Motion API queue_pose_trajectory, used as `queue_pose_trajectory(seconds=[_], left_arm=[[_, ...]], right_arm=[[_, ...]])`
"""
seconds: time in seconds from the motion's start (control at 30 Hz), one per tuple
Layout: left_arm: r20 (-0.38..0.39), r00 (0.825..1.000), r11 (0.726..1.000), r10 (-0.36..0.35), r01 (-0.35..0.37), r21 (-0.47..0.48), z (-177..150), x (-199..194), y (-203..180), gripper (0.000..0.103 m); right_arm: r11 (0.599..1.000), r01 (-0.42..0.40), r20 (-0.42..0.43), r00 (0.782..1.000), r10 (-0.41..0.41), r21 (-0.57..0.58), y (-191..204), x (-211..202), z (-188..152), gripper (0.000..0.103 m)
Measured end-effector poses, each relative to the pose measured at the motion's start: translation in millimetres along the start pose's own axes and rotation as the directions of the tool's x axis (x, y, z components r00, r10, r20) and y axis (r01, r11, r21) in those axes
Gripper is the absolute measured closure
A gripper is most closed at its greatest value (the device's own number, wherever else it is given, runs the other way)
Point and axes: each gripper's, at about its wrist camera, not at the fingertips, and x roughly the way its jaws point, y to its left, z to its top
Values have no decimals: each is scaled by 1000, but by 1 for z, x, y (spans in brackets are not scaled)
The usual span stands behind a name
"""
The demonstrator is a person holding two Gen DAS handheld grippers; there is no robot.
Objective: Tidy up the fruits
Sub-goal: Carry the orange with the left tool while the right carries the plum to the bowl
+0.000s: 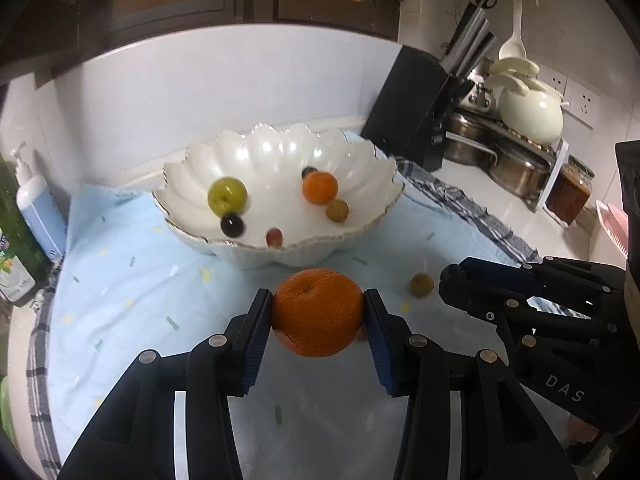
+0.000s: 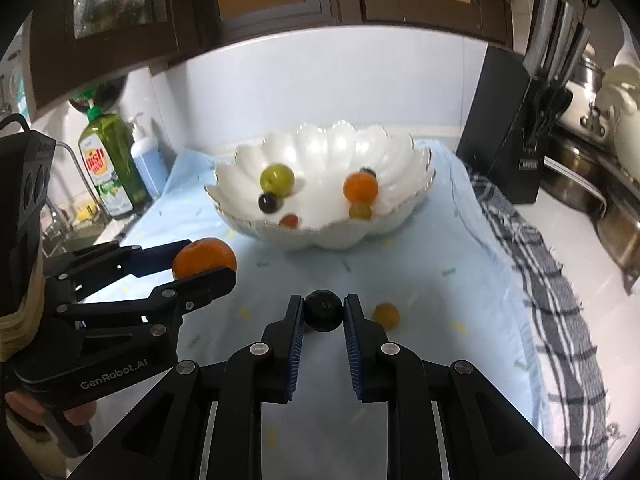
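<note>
A large orange (image 1: pixel 317 312), dimpled and glossy, sits stem-end up between the blue pads, raised off the pale blue cloth; a dark round fruit (image 2: pixel 323 311) is pinched likewise; a small tan fruit (image 2: pixel 385 315) lies loose on the cloth; the scalloped white bowl (image 1: pixel 224 160) holds a green fruit (image 1: pixel 227 196), a smaller orange (image 1: pixel 319 187), dark grapes (image 1: pixel 232 225) and a reddish one (image 1: pixel 274 237).

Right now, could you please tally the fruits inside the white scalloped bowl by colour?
Orange round fruit: 1
Green round fruit: 1
Dark purple small fruits: 2
Red small fruit: 1
Yellow-brown small fruit: 1
Total in the white scalloped bowl: 6
</note>
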Motion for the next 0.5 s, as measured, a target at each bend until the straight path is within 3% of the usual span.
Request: queue_pose_trajectory(seconds=[0.5], left_arm=[[97,994,999,50,-50,-4,36,-15,0,58]], right_arm=[[999,-1,105,994,6,-51,-4,-12,42,82]])
